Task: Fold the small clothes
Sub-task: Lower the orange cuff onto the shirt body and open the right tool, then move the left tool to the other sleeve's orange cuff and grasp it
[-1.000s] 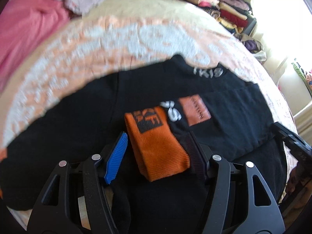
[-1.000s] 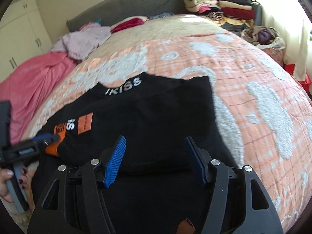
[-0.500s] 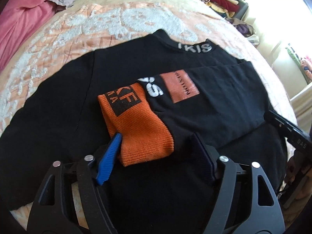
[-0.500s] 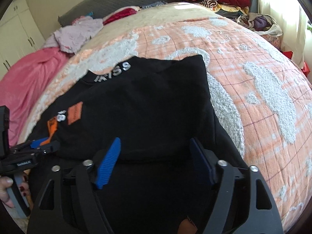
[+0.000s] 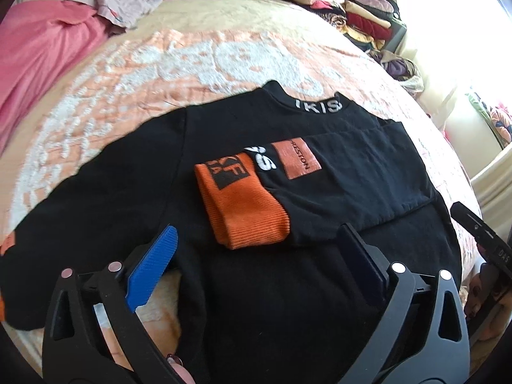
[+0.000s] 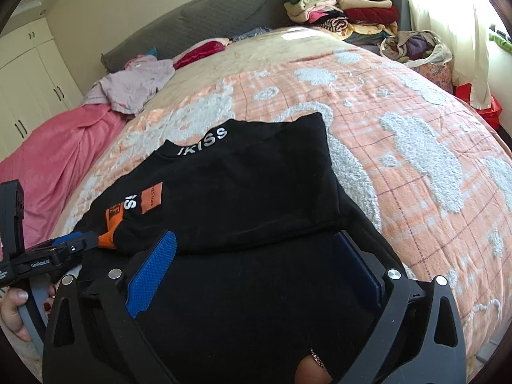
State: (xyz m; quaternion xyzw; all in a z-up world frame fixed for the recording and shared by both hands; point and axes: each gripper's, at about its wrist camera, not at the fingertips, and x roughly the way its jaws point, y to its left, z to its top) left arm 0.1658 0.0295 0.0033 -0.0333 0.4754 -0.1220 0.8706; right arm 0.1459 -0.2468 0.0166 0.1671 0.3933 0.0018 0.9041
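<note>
A black sweatshirt (image 5: 134, 192) with a white-lettered collar lies flat on the bed. Its right sleeve is folded across the chest, and the orange cuff (image 5: 243, 211) rests in the middle. My left gripper (image 5: 256, 249) is open just short of the cuff, holding nothing. My right gripper (image 6: 256, 256) is open over the sweatshirt's (image 6: 243, 185) right side, near the folded sleeve's lower edge, also empty. In the right wrist view the left gripper (image 6: 76, 243) shows at the far left, next to the cuff (image 6: 110, 224).
The peach and white bedspread (image 6: 400, 147) covers the bed. A pink blanket (image 5: 41, 48) and loose clothes (image 6: 134, 83) lie at the far left. Stacks of folded clothes (image 6: 342, 9) stand at the head. A bag of clothes (image 6: 416, 48) sits at the right.
The left gripper has let go of the orange cuff and drawn back, its jaws wider apart. The right gripper has shifted only slightly.
</note>
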